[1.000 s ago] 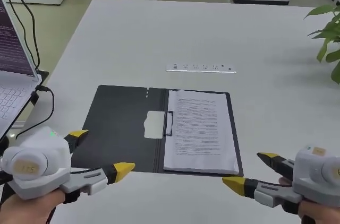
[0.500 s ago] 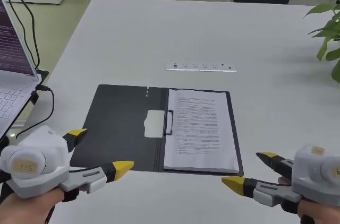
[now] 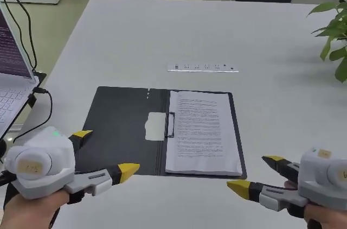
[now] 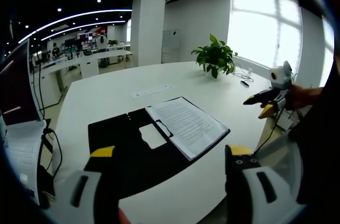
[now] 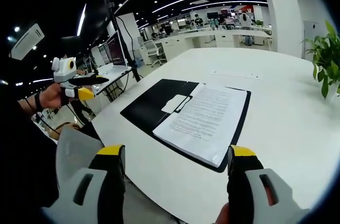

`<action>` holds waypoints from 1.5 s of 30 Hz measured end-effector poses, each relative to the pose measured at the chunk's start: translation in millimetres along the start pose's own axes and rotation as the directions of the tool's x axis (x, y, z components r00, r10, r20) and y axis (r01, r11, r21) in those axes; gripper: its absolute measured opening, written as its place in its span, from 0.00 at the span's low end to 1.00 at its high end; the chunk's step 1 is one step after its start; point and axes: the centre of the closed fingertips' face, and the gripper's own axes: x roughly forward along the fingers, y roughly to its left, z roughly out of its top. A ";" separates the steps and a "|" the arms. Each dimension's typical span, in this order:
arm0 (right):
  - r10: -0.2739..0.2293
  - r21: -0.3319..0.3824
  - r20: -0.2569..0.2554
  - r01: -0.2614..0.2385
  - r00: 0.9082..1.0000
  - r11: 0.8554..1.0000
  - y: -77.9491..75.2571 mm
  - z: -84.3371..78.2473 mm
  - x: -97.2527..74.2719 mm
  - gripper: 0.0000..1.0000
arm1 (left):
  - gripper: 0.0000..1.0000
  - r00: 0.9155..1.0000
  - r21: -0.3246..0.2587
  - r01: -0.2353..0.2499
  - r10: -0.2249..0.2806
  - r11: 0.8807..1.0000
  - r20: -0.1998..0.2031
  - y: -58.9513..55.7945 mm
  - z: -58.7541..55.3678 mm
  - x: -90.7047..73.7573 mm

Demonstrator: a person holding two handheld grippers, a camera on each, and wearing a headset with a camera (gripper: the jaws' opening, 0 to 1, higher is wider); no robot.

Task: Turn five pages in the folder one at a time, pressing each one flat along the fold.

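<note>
while the left tongs (image 3: 104, 152) and right tongs (image 3: 256, 173) gape wide and empty, i risk pinching several stacked pages (image 3: 203, 131) together in the folder (image 3: 122, 131).

A wide white tabletop (image 3: 179, 28) is lying mostly bare, leaving open room far beyond and right of the flat black open folder (image 3: 124, 131), which is occupying the near middle with a low stack of white printed pages (image 3: 203, 131) on its right half. A slim white socket strip (image 3: 202, 68) is sitting low just beyond it. A silver laptop (image 3: 11, 77) and black cables (image 3: 46, 112) are crowding the left edge, and a green leafy plant (image 3: 333, 33) is leaning in at far right.
</note>
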 end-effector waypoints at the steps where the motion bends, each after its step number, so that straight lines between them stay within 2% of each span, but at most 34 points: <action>1: -0.001 0.000 -0.001 0.001 1.000 1.000 -0.1 -0.2 -0.3 0.78 | 0.82 1.000 0.001 0.006 -0.006 1.000 0.001 -1.1 1.1 2.0; 13: -0.015 0.014 -0.016 0.015 1.000 1.000 -0.4 -6.5 0.0 0.78 | 0.82 0.997 0.036 0.075 -0.074 0.997 -0.028 -15.9 2.9 21.5; 15: -0.015 0.016 -0.017 0.016 1.000 1.000 -0.6 -6.9 0.4 0.78 | 0.81 0.996 0.040 0.087 -0.085 0.995 -0.032 -14.0 3.9 26.0; 19: -0.018 0.019 -0.018 0.018 1.000 1.000 -2.0 -7.0 1.5 0.77 | 0.81 0.994 0.044 0.106 -0.104 0.993 -0.038 -17.8 4.9 33.0; 29: -0.030 0.018 -0.028 0.030 0.999 0.999 -4.7 -4.9 3.2 0.76 | 0.80 0.985 0.070 0.166 -0.162 0.984 -0.054 -23.2 6.8 57.5; 39: -0.040 0.029 -0.030 0.041 0.999 0.999 -5.9 -7.5 2.0 0.76 | 0.79 0.976 0.081 0.215 -0.211 0.973 -0.049 -29.7 16.5 84.7; 45: -0.044 0.038 -0.035 0.045 0.998 0.998 -6.7 -12.1 1.7 0.76 | 0.79 0.969 0.090 0.245 -0.241 0.965 -0.051 -43.1 23.7 105.5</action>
